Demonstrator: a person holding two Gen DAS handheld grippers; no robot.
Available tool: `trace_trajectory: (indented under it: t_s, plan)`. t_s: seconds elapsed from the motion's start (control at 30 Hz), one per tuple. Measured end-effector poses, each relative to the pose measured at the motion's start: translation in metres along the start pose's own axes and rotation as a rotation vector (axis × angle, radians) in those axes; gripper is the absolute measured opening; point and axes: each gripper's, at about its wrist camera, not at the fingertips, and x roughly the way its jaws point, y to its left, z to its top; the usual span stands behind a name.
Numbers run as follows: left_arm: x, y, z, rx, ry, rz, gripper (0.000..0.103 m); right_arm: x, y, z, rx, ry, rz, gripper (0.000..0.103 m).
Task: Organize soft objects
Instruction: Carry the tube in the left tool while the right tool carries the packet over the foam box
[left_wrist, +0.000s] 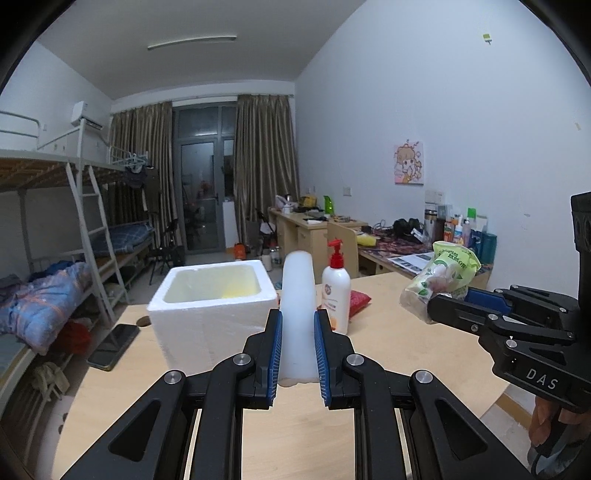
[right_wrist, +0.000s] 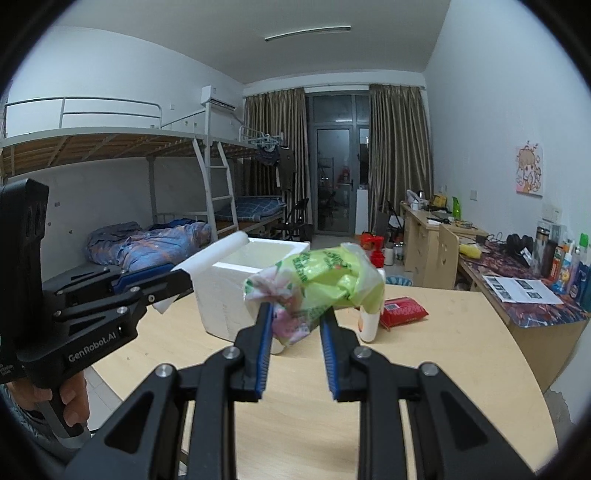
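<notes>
My left gripper (left_wrist: 295, 321) clamps its fingers on a white foam block (left_wrist: 297, 291), held above the counter (left_wrist: 406, 354) near the foam box (left_wrist: 207, 310). My right gripper (right_wrist: 295, 314) pinches a crumpled green packet (right_wrist: 325, 280).

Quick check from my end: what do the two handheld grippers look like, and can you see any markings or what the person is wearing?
Both grippers are matte black linkage frames with silver pivot pins and ribbed blue finger pads. The left gripper reads "GenRobot.AI" in white on its side; the right gripper reads "DAS". Each sits on a black pistol-style handle. No cables show. A dark sleeve edge shows beside the left hand.
</notes>
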Motion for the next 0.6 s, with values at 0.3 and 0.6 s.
trace_trajectory:
  t_s: [0.3, 0.6]
  plan:
    - [-0.007, 0.023, 0.001, -0.021, -0.014, 0.063, 0.018, 0.014, 0.013, 0.004, -0.029, 0.002, 0.056, 0.029]
    - [-0.009, 0.058, -0.003, -0.061, -0.014, 0.117, 0.018, 0.032, 0.037, 0.011, -0.065, 0.017, 0.113, 0.029]
